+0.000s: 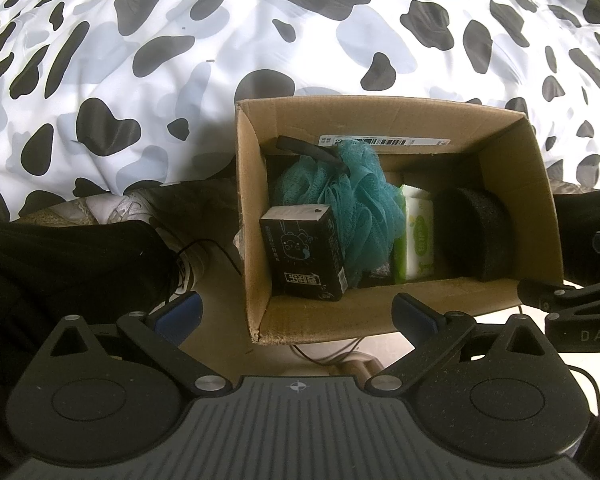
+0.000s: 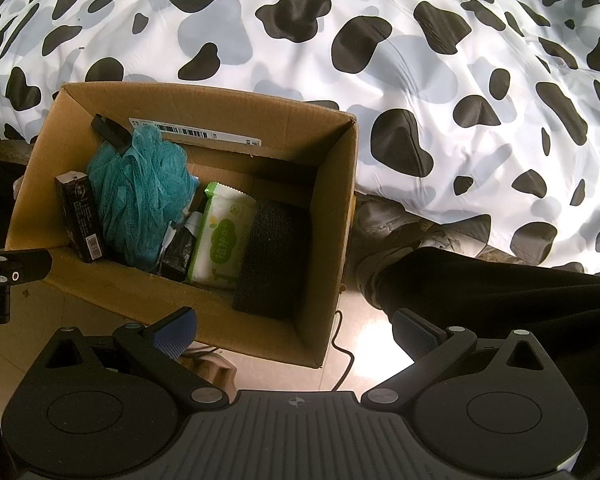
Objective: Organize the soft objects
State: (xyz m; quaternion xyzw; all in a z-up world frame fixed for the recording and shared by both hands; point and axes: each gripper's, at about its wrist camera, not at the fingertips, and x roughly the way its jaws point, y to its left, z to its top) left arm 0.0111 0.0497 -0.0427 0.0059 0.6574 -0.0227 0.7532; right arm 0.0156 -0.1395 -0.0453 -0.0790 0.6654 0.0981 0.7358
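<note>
1. You are holding the left tongs [image 1: 298, 314] spread wide and empty above the near edge of the cardboard box [image 1: 536, 184].
2. You are keeping the right tongs [image 2: 296, 330] released too, gripping nothing, just over the box's [image 2: 340, 184] near corner.
3. Inside, a teal bath pouf [image 2: 140, 196] is resting between a black tissue pack [image 1: 304, 254] and a green-and-white wipes packet [image 2: 220, 240].
4. A black sponge [image 2: 272, 256] is leaning beside the wipes.
5. A cow-print duvet [image 2: 440, 60] is lying behind the box; your dark trouser leg [image 2: 500, 292] is showing alongside it.
</note>
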